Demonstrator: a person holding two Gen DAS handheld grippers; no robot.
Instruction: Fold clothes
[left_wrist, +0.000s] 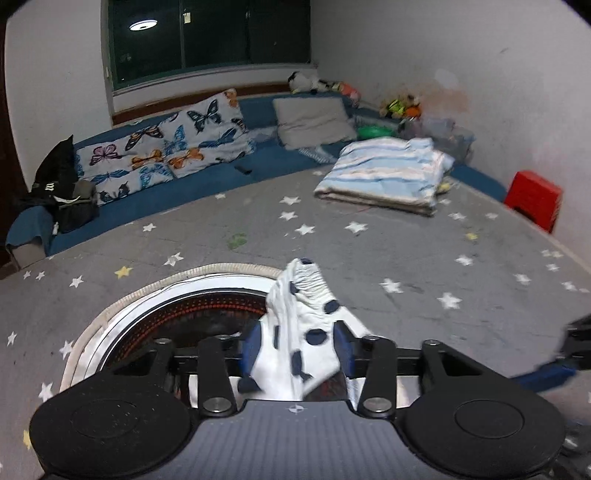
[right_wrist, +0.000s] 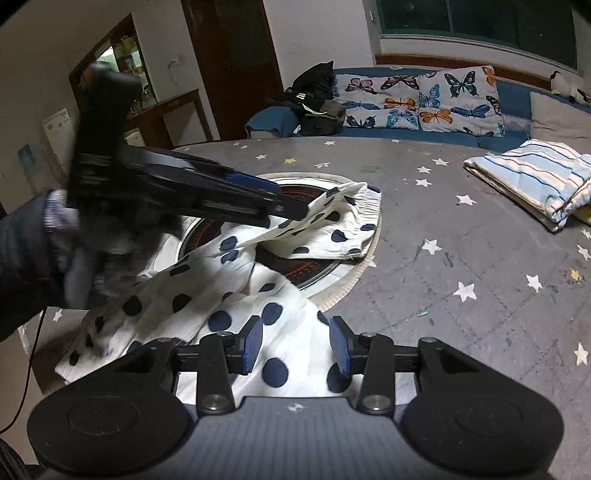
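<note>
Two grippers engage one white navy-dotted garment (right_wrist: 258, 280) draped over a round hotplate (right_wrist: 317, 273) on the star-print table (right_wrist: 461, 251): left gripper (left_wrist: 297, 349) clamped near the elastic waistband, right gripper (right_wrist: 295, 343) parted astride cloth; soft, light, best pinched at hems.

Spotted garment (left_wrist: 303, 332) in left claw (left_wrist: 297, 354)

White garment (right_wrist: 236, 266) (navy dots); grey star-print cover (right_wrist: 443, 258).
</note>
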